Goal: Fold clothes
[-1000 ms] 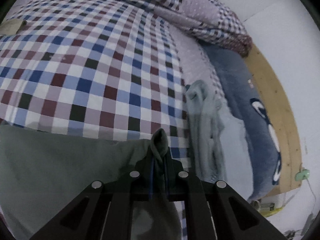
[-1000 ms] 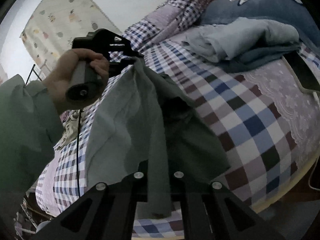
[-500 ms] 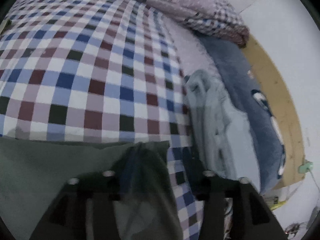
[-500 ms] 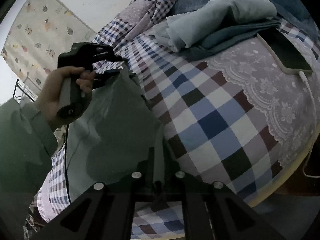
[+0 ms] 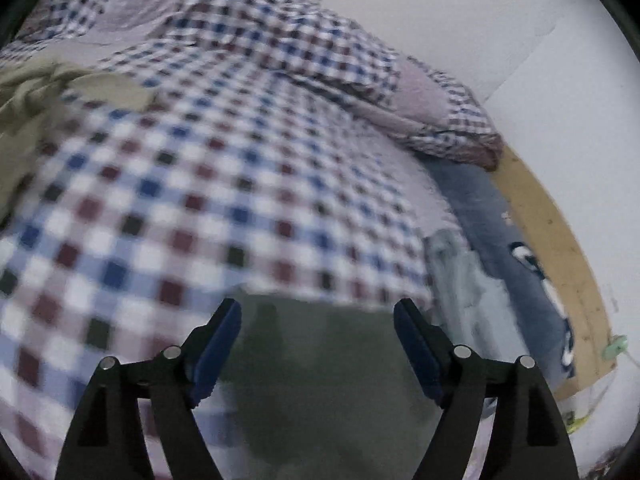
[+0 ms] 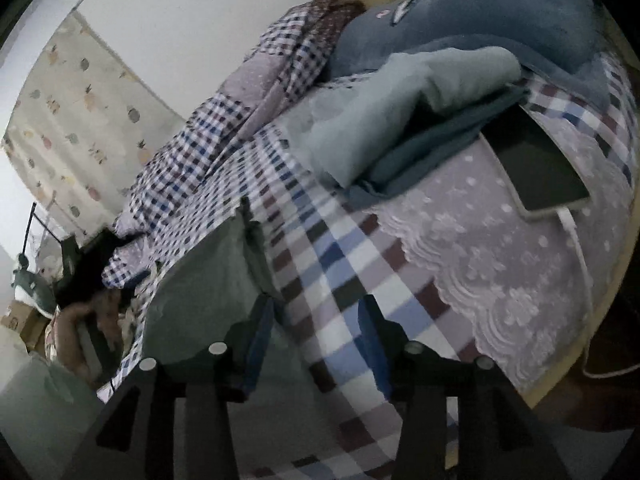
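Note:
The dark green garment point(image 5: 320, 380) lies spread flat on the checked bedspread point(image 5: 180, 208). My left gripper point(image 5: 317, 314) hovers over its far edge. Its jaws are opening wide, and the cloth lies beneath them, free of the blue pads. In the right wrist view the same green garment point(image 6: 208, 288) stretches away to the left. My right gripper point(image 6: 317, 310) is at its near corner with its jaws opening. The cloth's edge lies by the left finger and bare bedspread shows between the pads. The person's hand point(image 6: 76, 320) with the left gripper is blurred at far left.
Folded light blue-grey clothes point(image 6: 400, 100) rest against a blue plush pillow point(image 6: 480, 12). A phone point(image 6: 540, 168) on a white cable lies on the lace sheet beside them. A checked pillow point(image 5: 420, 100) and an olive garment point(image 5: 24, 112) sit farther back. A wooden bed frame point(image 5: 552, 240) borders the right.
Both grippers were shut on the green garment, held up between them. Now it lies flat on the bed, both grippers have let go, and the left one has swung back.

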Available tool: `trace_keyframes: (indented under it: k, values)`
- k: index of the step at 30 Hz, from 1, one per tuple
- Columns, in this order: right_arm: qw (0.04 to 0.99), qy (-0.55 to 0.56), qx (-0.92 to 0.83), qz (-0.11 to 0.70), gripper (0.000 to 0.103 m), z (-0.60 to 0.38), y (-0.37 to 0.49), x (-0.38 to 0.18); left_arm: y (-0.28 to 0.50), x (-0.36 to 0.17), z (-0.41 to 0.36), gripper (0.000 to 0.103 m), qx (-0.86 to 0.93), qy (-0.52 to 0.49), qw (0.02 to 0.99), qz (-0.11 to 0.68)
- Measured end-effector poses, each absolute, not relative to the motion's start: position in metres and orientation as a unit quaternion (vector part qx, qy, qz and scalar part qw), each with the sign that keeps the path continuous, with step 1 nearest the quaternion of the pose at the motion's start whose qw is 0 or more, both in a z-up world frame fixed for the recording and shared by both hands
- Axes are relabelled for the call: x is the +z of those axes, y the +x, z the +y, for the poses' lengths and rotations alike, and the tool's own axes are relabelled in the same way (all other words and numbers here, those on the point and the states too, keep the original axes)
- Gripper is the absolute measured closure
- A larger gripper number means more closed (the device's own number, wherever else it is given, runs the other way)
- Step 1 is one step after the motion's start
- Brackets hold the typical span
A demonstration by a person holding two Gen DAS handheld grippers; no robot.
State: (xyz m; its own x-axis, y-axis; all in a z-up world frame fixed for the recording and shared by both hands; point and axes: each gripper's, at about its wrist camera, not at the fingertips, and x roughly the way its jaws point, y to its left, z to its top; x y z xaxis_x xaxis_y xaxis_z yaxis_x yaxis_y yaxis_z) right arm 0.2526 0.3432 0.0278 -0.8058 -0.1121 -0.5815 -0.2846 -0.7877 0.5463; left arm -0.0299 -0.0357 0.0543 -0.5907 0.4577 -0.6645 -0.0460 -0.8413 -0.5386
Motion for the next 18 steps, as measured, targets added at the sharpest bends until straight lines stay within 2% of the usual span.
trace_keyframes:
  k: [5, 6, 8, 10, 14, 15, 18]
  values:
    - [0.008, -0.302, 0.926, 0.227, 0.052, 0.318, 0.226, 0.054, -0.013, 0.034, -0.057, 0.021, 0.848, -0.43, 0.178, -0.255]
    - [0.002, -0.303, 0.934, 0.191, 0.05, 0.311, 0.221, 0.061, -0.01, 0.032, -0.058, 0.021, 0.846, -0.423, 0.191, -0.262]
    - [0.005, -0.308, 0.946, 0.103, 0.035, 0.296, 0.205, 0.072, -0.006, 0.029, -0.057, 0.021, 0.844, -0.408, 0.218, -0.272]
    - [0.033, -0.309, 0.95, 0.0, 0.027, 0.28, 0.188, 0.078, -0.005, 0.026, -0.054, 0.021, 0.839, -0.403, 0.237, -0.278]
    - [0.1, -0.283, 0.942, -0.152, 0.023, 0.259, 0.159, 0.088, -0.017, 0.021, -0.047, 0.021, 0.836, -0.42, 0.236, -0.261]
    - [0.109, -0.278, 0.938, -0.175, 0.023, 0.255, 0.151, 0.091, -0.019, 0.021, -0.047, 0.021, 0.838, -0.422, 0.235, -0.255]
    - [0.079, -0.28, 0.944, -0.157, 0.02, 0.25, 0.125, 0.102, -0.029, 0.02, -0.046, 0.021, 0.832, -0.428, 0.243, -0.258]
